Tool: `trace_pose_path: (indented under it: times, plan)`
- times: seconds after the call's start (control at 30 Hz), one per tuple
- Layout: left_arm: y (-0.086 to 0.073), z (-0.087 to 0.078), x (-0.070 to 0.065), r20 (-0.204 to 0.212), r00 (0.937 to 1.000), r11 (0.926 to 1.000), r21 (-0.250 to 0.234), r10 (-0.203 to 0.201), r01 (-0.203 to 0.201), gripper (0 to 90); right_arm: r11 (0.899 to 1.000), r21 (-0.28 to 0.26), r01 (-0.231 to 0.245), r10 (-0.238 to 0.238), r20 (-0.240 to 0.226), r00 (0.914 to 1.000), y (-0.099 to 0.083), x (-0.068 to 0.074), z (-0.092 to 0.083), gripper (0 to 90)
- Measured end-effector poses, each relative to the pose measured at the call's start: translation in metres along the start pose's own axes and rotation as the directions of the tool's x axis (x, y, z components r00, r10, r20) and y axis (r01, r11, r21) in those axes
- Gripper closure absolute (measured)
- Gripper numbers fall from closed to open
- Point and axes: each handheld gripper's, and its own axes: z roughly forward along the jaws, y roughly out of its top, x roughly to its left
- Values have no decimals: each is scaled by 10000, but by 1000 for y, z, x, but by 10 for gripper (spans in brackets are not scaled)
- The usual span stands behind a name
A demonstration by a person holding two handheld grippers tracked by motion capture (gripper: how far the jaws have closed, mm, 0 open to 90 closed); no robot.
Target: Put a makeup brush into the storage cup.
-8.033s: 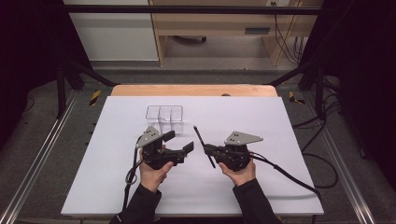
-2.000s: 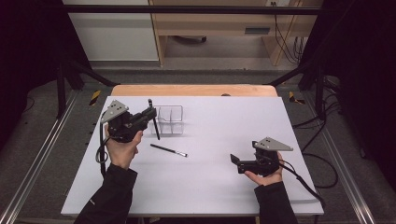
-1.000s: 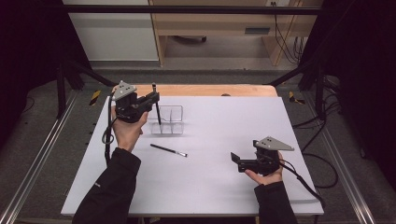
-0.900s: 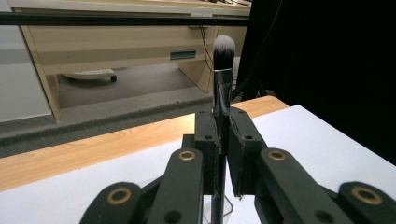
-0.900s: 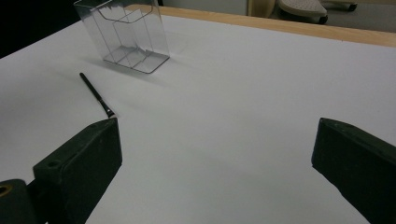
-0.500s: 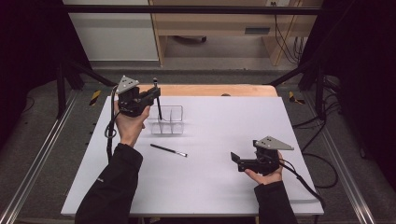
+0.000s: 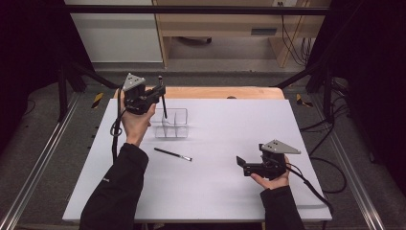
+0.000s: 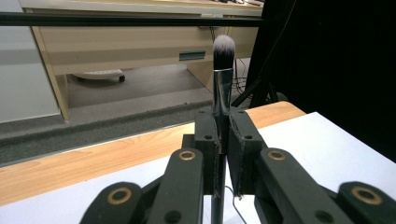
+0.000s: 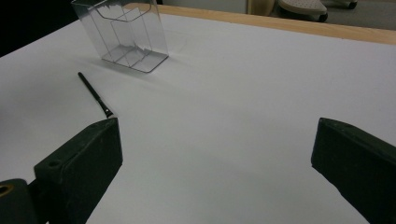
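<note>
Two brushes are in play. One brush [image 8: 223, 79], held upright with its grey-tipped bristles uppermost, is clamped between the pads of the left gripper [image 8: 223, 140]; in the high view this brush [image 7: 163, 99] hangs from the left gripper [image 7: 155, 93] with its lower end over the clear organizer [image 7: 171, 123], at that box's left compartments; whether the tip is inside cannot be told. Left hand [image 7: 135, 122] is raised above the far left part of the white table [image 7: 230, 191]. Second brush [image 7: 173, 154], thin and black, lies flat on the table just in front of the organizer, apart from it; in the right gripper view it [image 9: 95, 95] lies near the organizer [image 9: 122, 33], with one end just beyond the left-hand jaw. Right gripper [image 7: 241, 163] rests low at the near right of the table in the right hand [image 7: 273, 178], well apart from both brushes; its jaws stand wide apart with nothing but bare table between them [image 9: 217, 144]. Beyond the white surface runs a wooden edge [image 7: 225, 92]
</note>
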Motion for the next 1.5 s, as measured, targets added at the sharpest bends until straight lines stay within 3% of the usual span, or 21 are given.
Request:
trace_pose_path:
  times: [0.73,1.5]
  plan:
    - [-10,21,12,-304,9995,9998,188,-12,17,829,10000,-36,-17,17,-41,10000,0,0,0,27]
    - [-41,28,18,-381,9991,9992,364,-173,187,829,10000,15,53,-53,-16,10000,-1,1,2,27]
